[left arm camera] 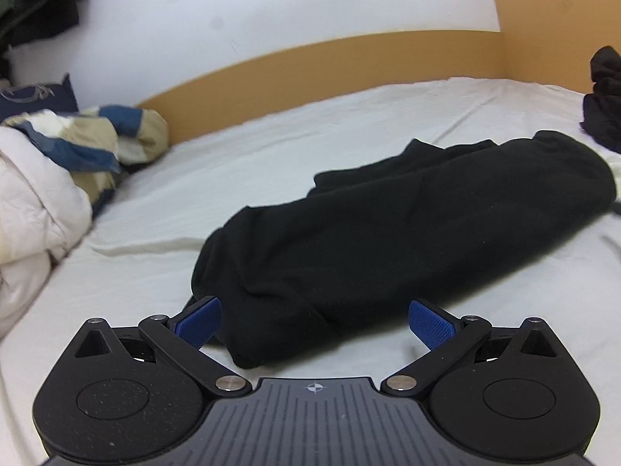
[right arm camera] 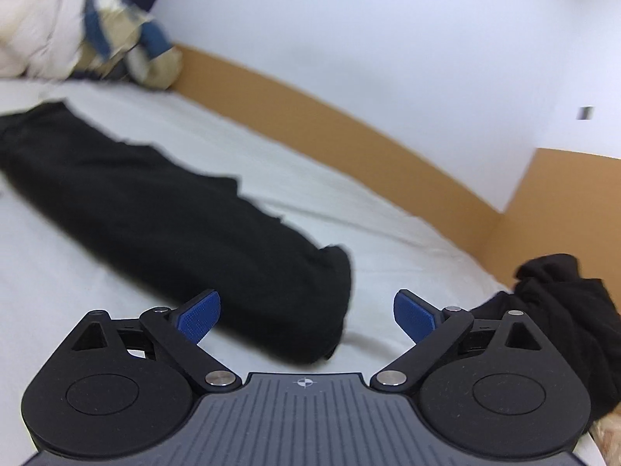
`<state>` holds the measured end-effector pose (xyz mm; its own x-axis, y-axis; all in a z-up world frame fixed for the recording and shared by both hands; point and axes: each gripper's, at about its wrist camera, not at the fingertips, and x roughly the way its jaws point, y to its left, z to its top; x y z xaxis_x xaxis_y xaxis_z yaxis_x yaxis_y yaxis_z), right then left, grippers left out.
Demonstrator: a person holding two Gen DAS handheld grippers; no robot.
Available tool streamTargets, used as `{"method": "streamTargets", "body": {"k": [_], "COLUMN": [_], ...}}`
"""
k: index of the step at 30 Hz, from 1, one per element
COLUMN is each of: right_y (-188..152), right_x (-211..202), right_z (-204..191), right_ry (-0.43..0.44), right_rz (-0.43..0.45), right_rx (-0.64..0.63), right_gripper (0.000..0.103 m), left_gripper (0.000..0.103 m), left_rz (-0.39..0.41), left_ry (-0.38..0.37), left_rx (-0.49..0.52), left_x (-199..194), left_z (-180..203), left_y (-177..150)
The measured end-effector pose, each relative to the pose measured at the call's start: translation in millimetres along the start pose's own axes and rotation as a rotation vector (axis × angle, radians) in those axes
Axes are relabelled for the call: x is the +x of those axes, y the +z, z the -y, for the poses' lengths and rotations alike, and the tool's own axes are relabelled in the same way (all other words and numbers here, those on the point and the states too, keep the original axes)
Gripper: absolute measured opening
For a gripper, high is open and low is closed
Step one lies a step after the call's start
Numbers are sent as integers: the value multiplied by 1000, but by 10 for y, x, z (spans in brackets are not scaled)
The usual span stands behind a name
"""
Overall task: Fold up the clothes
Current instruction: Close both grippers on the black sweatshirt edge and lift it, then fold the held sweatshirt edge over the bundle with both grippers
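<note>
Black garment [left arm camera: 407,229] folded into a long roll on the bed [left arm camera: 271,147], well inside the wooden frame [left arm camera: 349,54]. Long axis from 7 o'clock up to 2 o'clock in the left wrist view; from 10 down to 5 in the right. Left gripper [left arm camera: 314,322] released, fingers [left arm camera: 200,320] spread either side of the near end, not pressing. Right gripper [right arm camera: 306,316] released too, over the other end. Second black heap [right arm camera: 559,310] at 4 o'clock, apart. Duvet [left arm camera: 35,202] at 9.

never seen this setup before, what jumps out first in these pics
A long black garment lies folded lengthwise across the white bed sheet, just ahead of both open tongs, left and right. A crumpled black pile sits by the bed's far corner.
</note>
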<state>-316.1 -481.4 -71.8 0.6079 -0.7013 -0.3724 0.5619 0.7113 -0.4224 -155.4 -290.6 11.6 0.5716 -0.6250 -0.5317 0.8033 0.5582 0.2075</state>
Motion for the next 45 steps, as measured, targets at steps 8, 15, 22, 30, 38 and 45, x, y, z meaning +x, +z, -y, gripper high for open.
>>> {"method": "streamTargets", "body": {"k": [8, 15, 22, 30, 38, 45], "right_y": [-65, -51, -30, 2, 111, 370], "right_x": [176, 344, 574, 770, 514, 111], "right_z": [-225, -261, -428, -450, -233, -30], "right_ry": [-44, -39, -101, -99, -94, -51], "right_rz": [-28, -63, -26, -41, 34, 53], "right_rx": [-463, -678, -787, -771, -620, -544], "right_gripper": [85, 71, 61, 31, 19, 18], "left_gripper": [102, 85, 75, 32, 22, 20], "left_rz": [18, 21, 40, 46, 131, 176], "left_ry": [-16, -43, -18, -26, 3, -70], "left_rx": [149, 461, 669, 732, 650, 597], "left_x": [-106, -39, 262, 520, 195, -390], "left_z": [-239, 4, 181, 355, 281, 160], "left_y": [-104, -97, -173, -106, -13, 86]}}
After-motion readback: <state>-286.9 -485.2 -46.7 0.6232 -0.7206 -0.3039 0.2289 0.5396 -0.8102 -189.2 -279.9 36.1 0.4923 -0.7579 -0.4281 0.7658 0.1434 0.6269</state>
